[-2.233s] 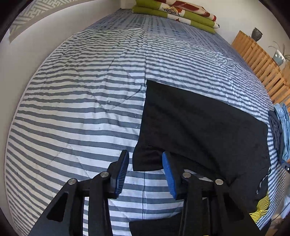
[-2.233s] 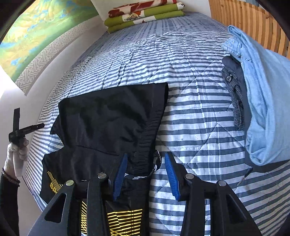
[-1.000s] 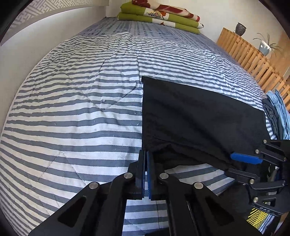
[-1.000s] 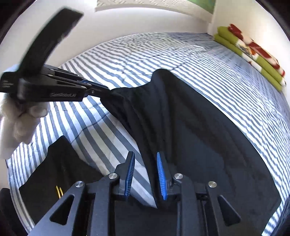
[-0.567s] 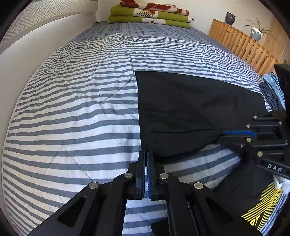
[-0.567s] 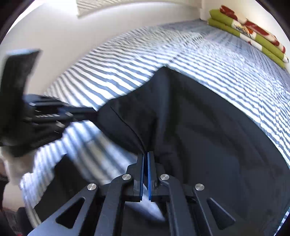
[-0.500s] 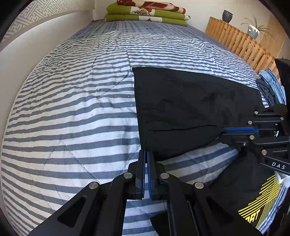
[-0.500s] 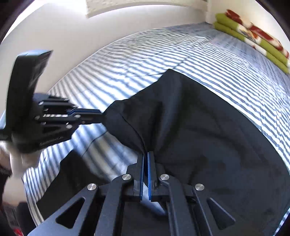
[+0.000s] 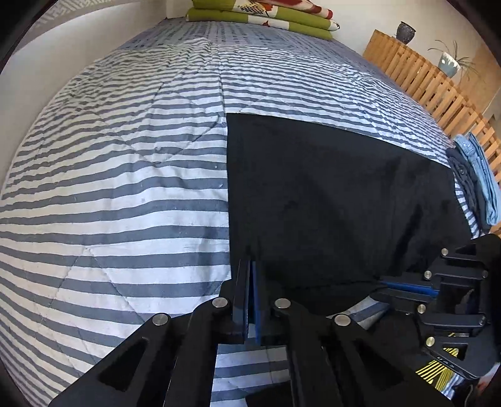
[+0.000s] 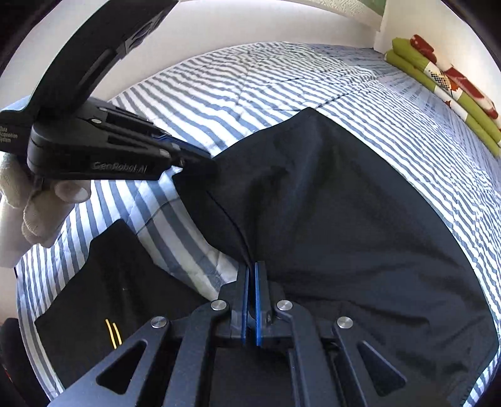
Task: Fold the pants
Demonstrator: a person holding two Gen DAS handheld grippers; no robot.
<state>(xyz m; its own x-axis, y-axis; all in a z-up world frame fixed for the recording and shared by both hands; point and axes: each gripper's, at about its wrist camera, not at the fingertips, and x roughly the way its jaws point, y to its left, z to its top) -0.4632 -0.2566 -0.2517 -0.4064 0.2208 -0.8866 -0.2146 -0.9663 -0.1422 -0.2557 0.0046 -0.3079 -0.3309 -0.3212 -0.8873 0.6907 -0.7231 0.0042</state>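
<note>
1. Now the striped bed (image 9: 125, 194) carries everything, its quilt running up to the folded green blankets (image 9: 263, 15) at the far end.
2. Across it lie the black pants (image 9: 328, 203), spread flat, their near edge raised off the quilt towards me.
3. My left gripper (image 9: 250, 275) is clamped on that near edge at its left corner, blue pads pressed together on the cloth.
4. My right gripper (image 10: 250, 275) pinches the same edge further along.
</note>
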